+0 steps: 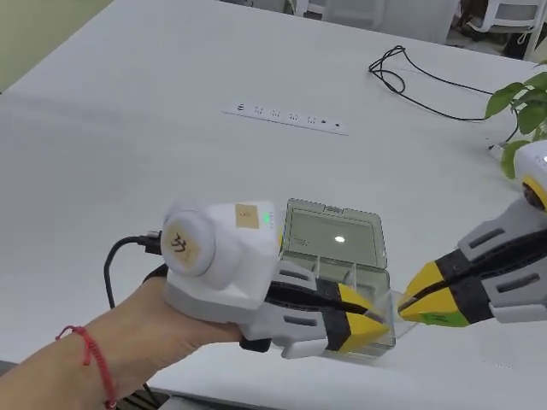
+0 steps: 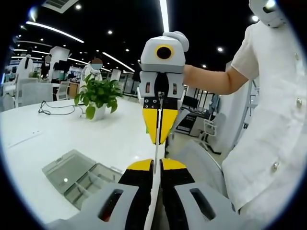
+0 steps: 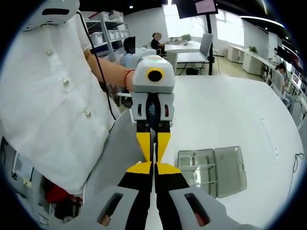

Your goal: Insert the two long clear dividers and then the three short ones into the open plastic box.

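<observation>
Divider [image 2: 157,143]: clear, edge-on, spanning my two tools.
Left hand-held gripper [image 1: 369,318]: clamped on divider.
Right hand-held gripper [image 1: 412,306]: clamped on divider.
Box [image 1: 335,242]: open, on table [image 1: 171,128].

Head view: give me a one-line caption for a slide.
Left hand-held gripper and right hand-held gripper pinch a clear divider at the near corner of the open plastic box.

Head view: box [image 1: 342,272] lower centre on table [image 1: 128,171], lid [image 1: 333,232] flat behind it; left gripper [image 1: 380,321] enters from lower left over the box, right gripper [image 1: 408,306] from right edge, tips meeting on divider [image 1: 395,299] at the box's right corner; power strip [image 1: 286,115] upper centre; cable [image 1: 410,79], plant [image 1: 517,107] upper right.
</observation>
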